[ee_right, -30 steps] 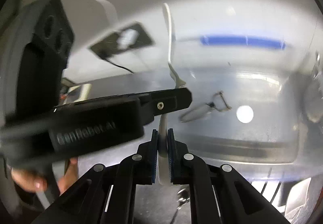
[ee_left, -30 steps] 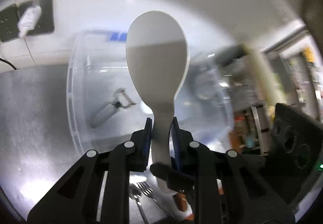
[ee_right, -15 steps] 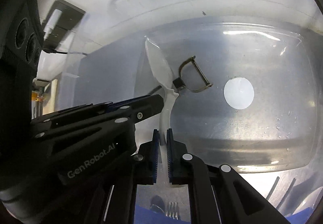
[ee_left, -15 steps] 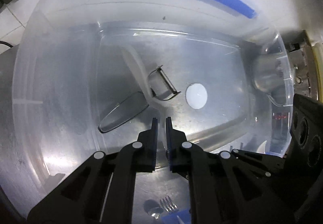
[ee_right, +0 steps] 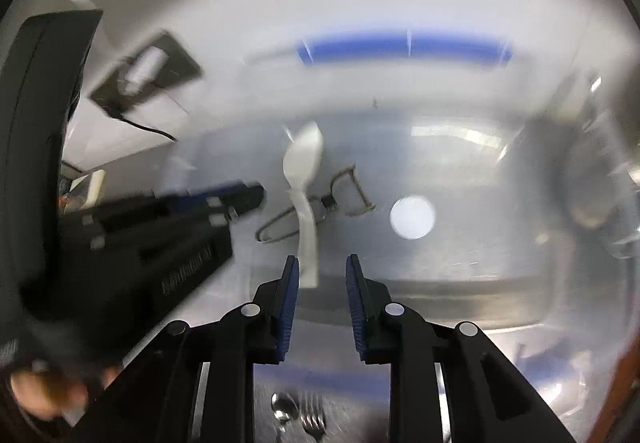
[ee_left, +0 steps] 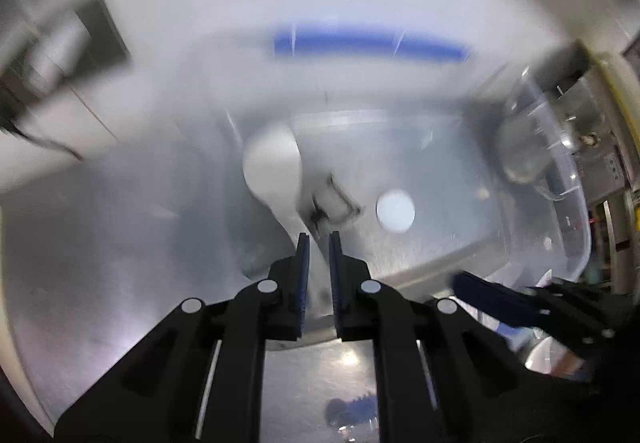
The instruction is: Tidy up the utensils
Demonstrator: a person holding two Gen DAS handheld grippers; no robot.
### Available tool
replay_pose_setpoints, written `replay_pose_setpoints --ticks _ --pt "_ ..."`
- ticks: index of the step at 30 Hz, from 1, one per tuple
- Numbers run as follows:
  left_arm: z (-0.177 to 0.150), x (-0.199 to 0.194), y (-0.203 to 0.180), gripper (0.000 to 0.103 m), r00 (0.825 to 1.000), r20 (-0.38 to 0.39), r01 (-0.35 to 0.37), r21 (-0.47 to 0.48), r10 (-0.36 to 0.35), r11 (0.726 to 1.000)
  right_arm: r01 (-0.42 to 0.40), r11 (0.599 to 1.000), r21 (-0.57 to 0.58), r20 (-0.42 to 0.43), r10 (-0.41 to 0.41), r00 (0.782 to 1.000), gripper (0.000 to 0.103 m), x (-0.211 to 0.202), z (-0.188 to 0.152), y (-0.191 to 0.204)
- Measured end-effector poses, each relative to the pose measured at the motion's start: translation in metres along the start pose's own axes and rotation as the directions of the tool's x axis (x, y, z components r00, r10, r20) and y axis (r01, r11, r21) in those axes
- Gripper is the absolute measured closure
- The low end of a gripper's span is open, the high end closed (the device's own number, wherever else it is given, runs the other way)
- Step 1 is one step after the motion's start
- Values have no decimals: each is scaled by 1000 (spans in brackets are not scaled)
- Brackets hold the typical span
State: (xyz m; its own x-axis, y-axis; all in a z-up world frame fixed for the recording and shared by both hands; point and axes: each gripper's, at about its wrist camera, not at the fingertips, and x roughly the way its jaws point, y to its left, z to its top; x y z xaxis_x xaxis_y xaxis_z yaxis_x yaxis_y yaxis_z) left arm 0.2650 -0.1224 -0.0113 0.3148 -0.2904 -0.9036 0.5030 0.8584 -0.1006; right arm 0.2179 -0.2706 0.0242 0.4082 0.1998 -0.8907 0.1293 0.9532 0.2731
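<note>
right gripper (ee_right: 322, 263): jaws just opened, rice paddle (ee_right: 303, 179) released
rice paddle: now in clear bin (ee_right: 460, 295), beside peeler (ee_right: 352, 191)
left gripper (ee_left: 319, 239): narrow, empty

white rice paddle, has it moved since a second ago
Yes. The white rice paddle was upright between the right gripper fingers, which have just been opening; it now lies in the clear bin, across the peeler.

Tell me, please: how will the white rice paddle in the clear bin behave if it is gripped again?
The white rice paddle looks like thin smooth plastic: probably light, stiff, maybe slippery. It lies across the peeler, so lifting may disturb that.
</note>
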Motion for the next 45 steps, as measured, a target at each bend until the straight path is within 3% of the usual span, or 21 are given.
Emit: replay_pose_setpoints --ticks 2,3,4,5,6,8,10,13,18,21,25,32,39,41,42,43,45 --pt "-9 -40 0 84 992 116 -45 28 42 999 -3 999 -36 66 5 998 56 -34 -21 7" --pt "-15 -55 1 63 986 159 -62 33 56 998 6 998 -57 96 -1 995 53 -47 -34 11" --pt "-25 -74 4 30 973 216 -86 35 77 996 17 997 -72 107 -9 994 53 -53 -42 14" --pt "-32 -86 7 20 964 250 -106 37 93 994 46 994 -101 116 -34 993 53 -62 -59 21" --pt "-41 -98 10 16 950 289 -136 42 118 990 61 991 -115 116 -48 992 53 -65 -70 27" --pt "-64 -115 21 16 928 332 -190 31 169 981 66 988 -138 80 -55 995 53 -65 -98 38" --pt "-84 -122 34 16 929 324 -188 6 176 982 77 987 -143 23 -74 997 53 -51 -127 46" --pt "-118 -117 62 16 945 275 -173 -46 179 984 79 985 -150 -53 -88 995 53 -29 -157 54" --pt "-175 -74 80 16 994 92 -52 -110 63 993 63 989 -130 -200 -89 976 53 26 -195 69" --pt "-198 -45 85 16 1000 -31 -3 -147 -2 989 116 982 -146 -257 -151 954 53 56 -211 76" --pt "-212 -30 82 16 996 -89 0 -142 -13 990 113 982 -148 -321 -156 934 53 74 -226 85" --pt "-215 -31 77 16 996 -65 -62 -97 56 993 167 973 -158 -367 -215 905 53 92 -240 91" --pt "-219 -24 76 16 995 -91 -36 -89 28 995 190 968 -162 -349 -237 907 52 101 -254 97" --pt "-221 -21 78 16 994 -103 -32 -94 22 995 197 968 -154 -336 -238 911 54 100 -256 97" --pt "-222 -19 78 16 994 -110 -29 -98 18 995 199 969 -146 -331 -238 913 62 95 -255 97" --pt "-222 -17 79 16 993 -120 -21 -102 8 995 204 970 -132 -321 -237 917 82 92 -254 95" --pt "-226 -10 82 16 988 -154 1 -125 -21 992 197 978 -72 -321 -210 924 93 82 -248 82"
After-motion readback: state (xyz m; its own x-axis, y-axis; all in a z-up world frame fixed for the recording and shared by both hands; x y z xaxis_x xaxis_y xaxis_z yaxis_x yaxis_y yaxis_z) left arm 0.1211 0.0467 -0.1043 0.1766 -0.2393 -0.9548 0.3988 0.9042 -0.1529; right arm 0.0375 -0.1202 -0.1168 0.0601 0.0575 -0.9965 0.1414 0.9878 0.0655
